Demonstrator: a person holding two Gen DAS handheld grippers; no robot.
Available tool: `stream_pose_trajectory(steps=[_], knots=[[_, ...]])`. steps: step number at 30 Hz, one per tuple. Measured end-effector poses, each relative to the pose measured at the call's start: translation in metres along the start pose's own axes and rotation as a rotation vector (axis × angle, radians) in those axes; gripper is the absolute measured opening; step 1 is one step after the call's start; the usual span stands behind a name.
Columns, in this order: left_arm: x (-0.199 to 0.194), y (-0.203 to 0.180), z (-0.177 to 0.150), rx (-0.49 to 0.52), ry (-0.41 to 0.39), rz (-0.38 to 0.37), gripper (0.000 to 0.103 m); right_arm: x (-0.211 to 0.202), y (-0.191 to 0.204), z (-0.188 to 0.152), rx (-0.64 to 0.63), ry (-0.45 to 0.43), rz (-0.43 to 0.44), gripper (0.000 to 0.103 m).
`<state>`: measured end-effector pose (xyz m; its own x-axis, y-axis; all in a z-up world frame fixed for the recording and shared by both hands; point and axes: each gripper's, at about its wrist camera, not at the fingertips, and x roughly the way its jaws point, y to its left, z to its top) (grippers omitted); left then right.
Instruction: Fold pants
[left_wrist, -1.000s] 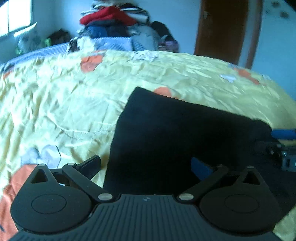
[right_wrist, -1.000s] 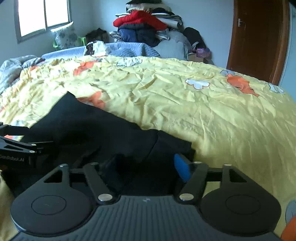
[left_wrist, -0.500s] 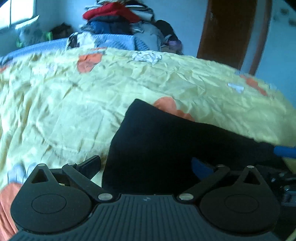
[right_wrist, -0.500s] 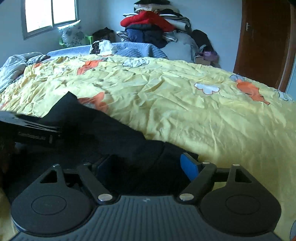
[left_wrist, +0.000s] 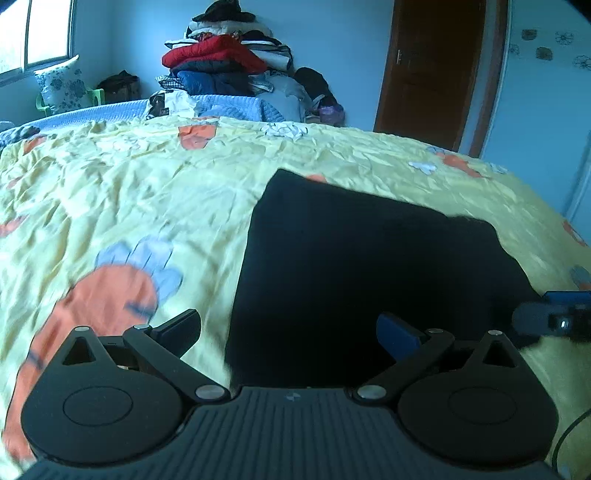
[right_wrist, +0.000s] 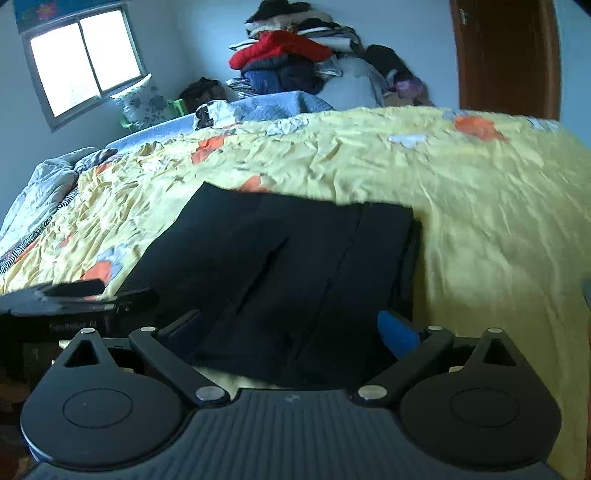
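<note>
Black pants (left_wrist: 362, 266) lie folded flat on the yellow flowered bedspread (left_wrist: 147, 206); they also show in the right wrist view (right_wrist: 295, 266). My left gripper (left_wrist: 291, 332) is open and empty above the pants' near left edge. My right gripper (right_wrist: 291, 332) is open and empty above the pants' near edge. The right gripper shows at the right edge of the left wrist view (left_wrist: 554, 314). The left gripper shows at the left of the right wrist view (right_wrist: 74, 299).
A pile of clothes (left_wrist: 229, 70) and blue bedding (right_wrist: 273, 103) sit at the far side of the bed. A brown door (left_wrist: 439, 70) is at the back right, a window (right_wrist: 81, 59) at the back left. A crumpled grey blanket (right_wrist: 44, 184) lies at the left.
Both grippers have let go of the pants and pulled up and back. The pants now lie flat on the bed.
</note>
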<state>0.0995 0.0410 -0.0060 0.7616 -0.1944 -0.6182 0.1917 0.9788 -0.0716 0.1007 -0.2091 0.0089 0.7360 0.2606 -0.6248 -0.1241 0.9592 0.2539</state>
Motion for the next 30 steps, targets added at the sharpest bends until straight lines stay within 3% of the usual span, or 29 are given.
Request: stream_pose_trajectory(steps=[7,15,20,30], knots=[[-0.031,-0.001,-0.036,0.022,0.01,-0.015,0.103,-0.031,0.017,-0.033,0.106,0.049,0.074,0.101],[-0.04,0.004,-0.056,0.018,0.013,0.001,0.103,-0.041,0.044,-0.073,0.043,-0.011,-0.03,0.101],[-0.037,0.003,-0.059,0.024,0.004,0.011,0.103,-0.042,0.055,-0.081,-0.007,-0.063,-0.126,0.101],[-0.036,0.001,-0.064,0.042,-0.007,0.036,0.103,-0.032,0.056,-0.095,-0.023,-0.085,-0.2,0.101]])
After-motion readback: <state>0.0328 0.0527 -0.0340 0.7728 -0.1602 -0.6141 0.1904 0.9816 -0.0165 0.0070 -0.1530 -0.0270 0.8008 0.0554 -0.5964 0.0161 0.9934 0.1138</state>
